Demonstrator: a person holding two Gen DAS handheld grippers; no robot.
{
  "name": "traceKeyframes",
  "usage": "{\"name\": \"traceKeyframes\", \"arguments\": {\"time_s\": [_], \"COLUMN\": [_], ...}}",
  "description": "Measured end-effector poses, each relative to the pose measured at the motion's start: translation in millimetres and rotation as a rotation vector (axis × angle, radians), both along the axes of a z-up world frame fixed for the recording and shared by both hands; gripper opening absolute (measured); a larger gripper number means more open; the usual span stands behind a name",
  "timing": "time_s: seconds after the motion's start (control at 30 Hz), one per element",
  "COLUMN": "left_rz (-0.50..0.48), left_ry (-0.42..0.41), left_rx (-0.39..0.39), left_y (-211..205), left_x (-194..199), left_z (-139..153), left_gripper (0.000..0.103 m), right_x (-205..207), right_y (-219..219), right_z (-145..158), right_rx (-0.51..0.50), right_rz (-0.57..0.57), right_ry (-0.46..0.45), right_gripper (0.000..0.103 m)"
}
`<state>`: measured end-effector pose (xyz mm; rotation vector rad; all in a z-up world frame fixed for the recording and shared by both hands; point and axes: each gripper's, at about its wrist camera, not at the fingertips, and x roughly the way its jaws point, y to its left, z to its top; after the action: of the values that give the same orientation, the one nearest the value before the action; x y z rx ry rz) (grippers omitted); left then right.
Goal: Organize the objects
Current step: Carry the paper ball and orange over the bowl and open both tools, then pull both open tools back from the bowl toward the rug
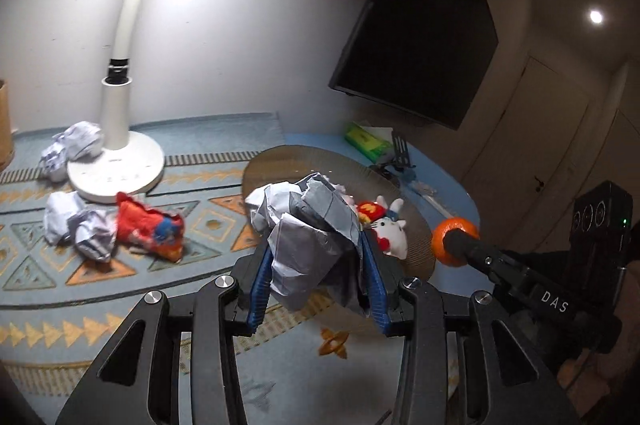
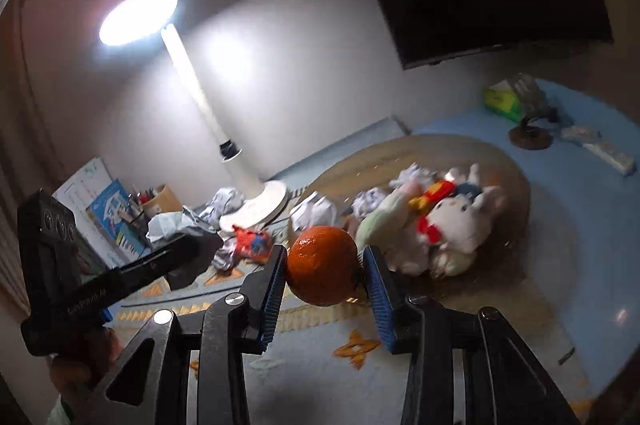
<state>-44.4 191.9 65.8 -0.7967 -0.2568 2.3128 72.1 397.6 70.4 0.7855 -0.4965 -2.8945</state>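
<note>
My left gripper (image 1: pixel 316 257) is shut on a large crumpled paper wad (image 1: pixel 312 237), held above the near edge of a round brown tray (image 1: pixel 280 161). My right gripper (image 2: pixel 324 265) is shut on an orange (image 2: pixel 322 271), held above the table in front of the tray (image 2: pixel 516 193). The orange also shows in the left wrist view (image 1: pixel 454 241). The tray holds white plush toys (image 2: pixel 460 221) and crumpled paper (image 2: pixel 316 211). More paper wads (image 1: pixel 80 225) and a red wrapper (image 1: pixel 150 229) lie on the patterned cloth by the lamp.
A white desk lamp (image 1: pixel 116 161) stands at the back left, lit. A green tissue pack (image 1: pixel 366 141) and small items lie at the back right. A dark screen (image 1: pixel 420 37) hangs on the wall. A pen cup and books (image 2: pixel 120 213) stand at far left.
</note>
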Motion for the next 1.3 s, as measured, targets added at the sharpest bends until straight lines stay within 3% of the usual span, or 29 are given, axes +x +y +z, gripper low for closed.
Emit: {"name": "traceKeyframes", "arguments": {"time_s": [0.1,0.13,0.2,0.23,0.33,0.37,0.43,0.5,0.67,0.73,0.77,0.83,0.93,1.03,1.13,1.3], "left_rz": [-0.043,-0.049,-0.034,-0.025,-0.023,-0.01,0.014,0.065,0.248,0.364,0.428,0.527,0.565,0.562,0.595,0.603], "left_ry": [-0.025,-0.028,-0.053,-0.079,-0.123,-0.13,-0.133,-0.124,-0.089,-0.078,-0.071,-0.063,-0.099,-0.164,-0.139,-0.174], "left_rx": [-0.006,-0.009,-0.037,-0.055,-0.031,-0.023,-0.002,0.017,-0.013,-0.056,-0.067,-0.073,-0.077,-0.02,0.024,0.057], "left_y": [31,37,45,45,29,19,-5,-36,-118,-150,-165,-195,-219,-234,-243,-248], "left_x": [-15,-20,-28,-31,-29,-25,-16,-4,27,36,40,45,41,34,37,36], "left_z": [-6,-9,-18,-23,-30,-31,-30,-30,-36,-45,-51,-64,-81,-94,-92,-96], "left_gripper": [0.038,0.043,0.065,0.068,0.069,0.069,0.069,0.07,0.074,0.088,0.1,0.102,0.102,0.102,0.102,0.102], "right_x": [-12,-17,-30,-35,-33,-31,-22,-16,-14,-17,-19,-24,-36,-51,-60,-67], "right_y": [17,19,20,22,38,44,49,46,-8,-43,-63,-101,-151,-182,-193,-190], "right_z": [10,11,8,5,-3,-4,-3,-1,7,5,2,-10,-39,-73,-100,-106], "right_rx": [0.036,0.056,0.092,0.094,0.026,-0.003,-0.045,-0.057,-0.016,0.018,0.039,0.079,0.113,0.182,0.244,0.254], "right_rz": [-0.06,-0.076,-0.112,-0.117,-0.122,-0.118,-0.126,-0.111,0.027,0.105,0.146,0.216,0.302,0.287,0.255,0.228], "right_ry": [-0.016,-0.03,-0.066,-0.091,-0.121,-0.115,-0.091,-0.072,-0.055,-0.062,-0.069,-0.085,-0.128,-0.178,-0.217,-0.248], "right_gripper": [0.038,0.038,0.039,0.042,0.047,0.058,0.066,0.066,0.066,0.066,0.066,0.066,0.066,0.066,0.066,0.068]}}
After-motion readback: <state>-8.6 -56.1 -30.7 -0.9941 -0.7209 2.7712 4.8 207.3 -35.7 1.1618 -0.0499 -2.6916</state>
